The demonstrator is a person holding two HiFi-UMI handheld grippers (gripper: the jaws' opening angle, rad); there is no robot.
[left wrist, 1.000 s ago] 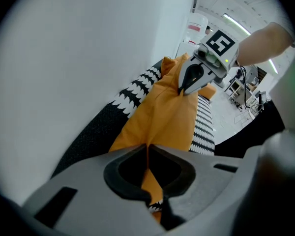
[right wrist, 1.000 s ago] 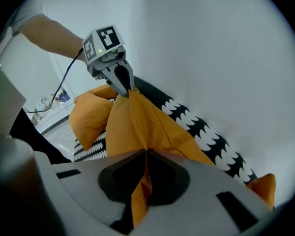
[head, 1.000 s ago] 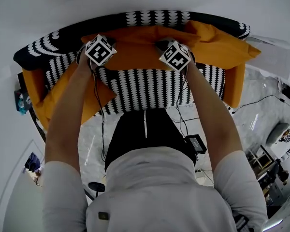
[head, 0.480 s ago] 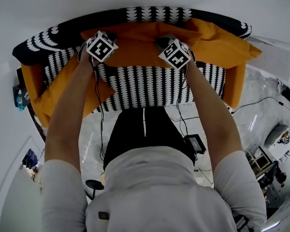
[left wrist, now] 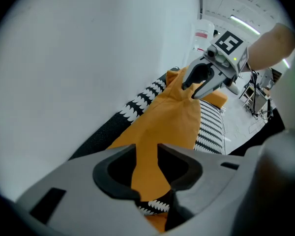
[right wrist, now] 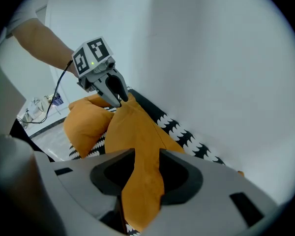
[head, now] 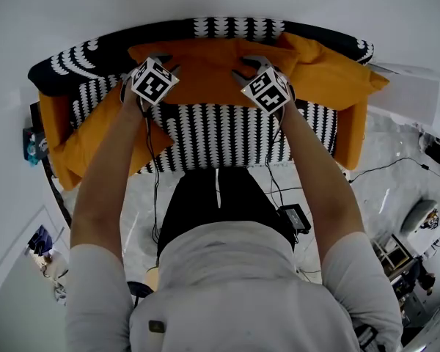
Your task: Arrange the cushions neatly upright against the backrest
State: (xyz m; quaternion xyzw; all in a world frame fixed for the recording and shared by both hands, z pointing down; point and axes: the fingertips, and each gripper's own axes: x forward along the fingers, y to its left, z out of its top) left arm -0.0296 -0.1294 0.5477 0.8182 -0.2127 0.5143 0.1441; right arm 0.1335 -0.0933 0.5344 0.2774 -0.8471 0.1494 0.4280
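Note:
An orange cushion (head: 205,75) stands upright against the black-and-white patterned backrest (head: 235,26) of a sofa. My left gripper (head: 160,59) is at its upper left edge and my right gripper (head: 248,63) at its upper right edge. Both sets of jaws are opening, with the cushion's top edge still between them. In the left gripper view the orange fabric (left wrist: 172,117) runs through the left gripper (left wrist: 146,154). The right gripper view shows the same edge (right wrist: 137,132) inside the right gripper (right wrist: 146,161). A second cushion (head: 330,68) leans at the right and a third (head: 95,141) lies at the left.
The patterned seat (head: 220,134) lies in front of the cushions, between orange armrests (head: 51,123) (head: 352,134). A white wall rises right behind the backrest. Cables and a black box (head: 297,217) lie on the marble floor by the person's legs. A white unit (head: 418,94) stands at the right.
Both grippers' jaws have parted from the cushion's top edge. The hands and the cushion have shifted slightly; the cushion stays against the backrest.

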